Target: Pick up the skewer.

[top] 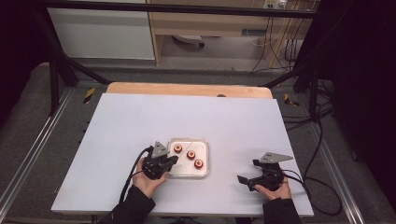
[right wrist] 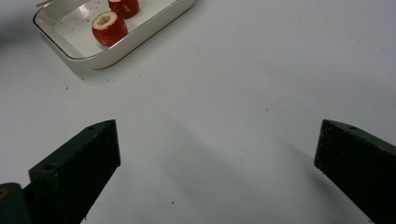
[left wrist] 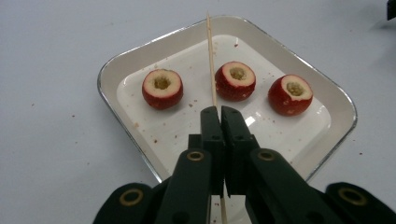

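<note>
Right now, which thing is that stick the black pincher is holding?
Find the white tray on the pale table. Three cored red fruits sit in it. Above them, the left gripper pinches a thin wooden skewer: long, pale and straight, unlike the round fruits.

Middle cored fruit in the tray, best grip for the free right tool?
Grip the middle cored fruit across its round red sides, coming from above with the right tool. It sits upright, hollow up, with clearance from its neighbours; the tray rim probably blocks a level approach.

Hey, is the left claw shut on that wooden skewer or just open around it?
Shut on it. The left claw has its jaws pressed together, with the skewer pinched between them above the tray.
</note>
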A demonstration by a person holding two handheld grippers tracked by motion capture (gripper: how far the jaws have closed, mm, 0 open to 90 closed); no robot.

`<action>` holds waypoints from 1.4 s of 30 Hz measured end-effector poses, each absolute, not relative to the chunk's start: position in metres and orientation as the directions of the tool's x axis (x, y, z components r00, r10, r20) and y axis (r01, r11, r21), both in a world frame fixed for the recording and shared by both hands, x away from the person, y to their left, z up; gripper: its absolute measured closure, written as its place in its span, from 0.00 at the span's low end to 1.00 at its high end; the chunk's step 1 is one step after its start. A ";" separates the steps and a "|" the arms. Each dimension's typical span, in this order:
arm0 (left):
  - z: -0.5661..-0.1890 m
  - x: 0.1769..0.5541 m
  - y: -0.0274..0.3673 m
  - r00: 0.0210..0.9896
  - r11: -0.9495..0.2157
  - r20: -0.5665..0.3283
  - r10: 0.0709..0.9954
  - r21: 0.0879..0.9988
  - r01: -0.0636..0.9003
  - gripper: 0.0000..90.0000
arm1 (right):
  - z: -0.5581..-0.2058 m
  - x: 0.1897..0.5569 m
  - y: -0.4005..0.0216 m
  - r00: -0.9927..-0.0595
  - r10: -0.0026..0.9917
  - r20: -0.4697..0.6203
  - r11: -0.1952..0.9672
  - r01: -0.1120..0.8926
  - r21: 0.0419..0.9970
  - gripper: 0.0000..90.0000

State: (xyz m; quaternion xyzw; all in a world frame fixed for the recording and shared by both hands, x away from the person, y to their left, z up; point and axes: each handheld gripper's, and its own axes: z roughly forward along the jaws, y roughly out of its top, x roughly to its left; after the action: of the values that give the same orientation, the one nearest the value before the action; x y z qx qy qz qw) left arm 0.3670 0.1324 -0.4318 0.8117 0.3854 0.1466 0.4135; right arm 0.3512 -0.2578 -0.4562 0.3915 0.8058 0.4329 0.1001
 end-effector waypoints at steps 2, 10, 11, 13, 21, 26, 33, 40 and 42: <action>-0.428 0.366 0.135 0.672 -0.364 -0.077 0.737 0.792 0.490 0.98 | -0.456 0.351 -0.258 -0.672 0.718 0.179 0.316 0.545 0.777 0.01; -0.421 0.365 0.138 0.703 -0.385 -0.070 0.708 0.796 0.467 0.98 | -0.453 0.351 -0.253 -0.684 0.714 0.148 0.337 0.522 0.783 0.01; -0.420 0.365 0.138 0.709 -0.391 -0.068 0.702 0.796 0.463 0.98 | -0.452 0.350 -0.252 -0.686 0.714 0.143 0.342 0.520 0.783 0.01; -0.419 0.365 0.138 0.720 -0.404 -0.059 0.692 0.794 0.454 0.98 | -0.451 0.350 -0.250 -0.689 0.713 0.130 0.352 0.511 0.784 0.01; -0.411 0.365 0.137 0.760 -0.446 -0.052 0.648 0.782 0.435 0.98 | -0.446 0.350 -0.242 -0.702 0.707 0.081 0.388 0.481 0.786 0.01; -0.407 0.363 0.137 0.776 -0.465 -0.041 0.629 0.780 0.419 0.98 | -0.440 0.350 -0.234 -0.715 0.698 0.039 0.421 0.454 0.785 0.02; -0.402 0.363 0.133 0.802 -0.503 -0.030 0.596 0.765 0.402 0.98 | -0.433 0.351 -0.215 -0.740 0.672 -0.033 0.497 0.418 0.761 0.03; -0.400 0.367 0.129 0.829 -0.540 -0.041 0.557 0.741 0.400 0.98 | -0.427 0.351 -0.198 -0.773 0.626 -0.105 0.574 0.365 0.733 0.05; -0.399 0.368 0.126 0.833 -0.550 -0.039 0.553 0.734 0.399 0.98 | -0.424 0.351 -0.193 -0.779 0.609 -0.147 0.612 0.344 0.712 0.05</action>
State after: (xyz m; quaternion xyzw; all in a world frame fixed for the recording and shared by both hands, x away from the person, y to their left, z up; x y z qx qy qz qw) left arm 0.3683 0.1257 -0.3992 0.8747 0.2720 0.0987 0.3888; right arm 0.3513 -0.1934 -0.4241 0.2715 0.8772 0.3466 0.1913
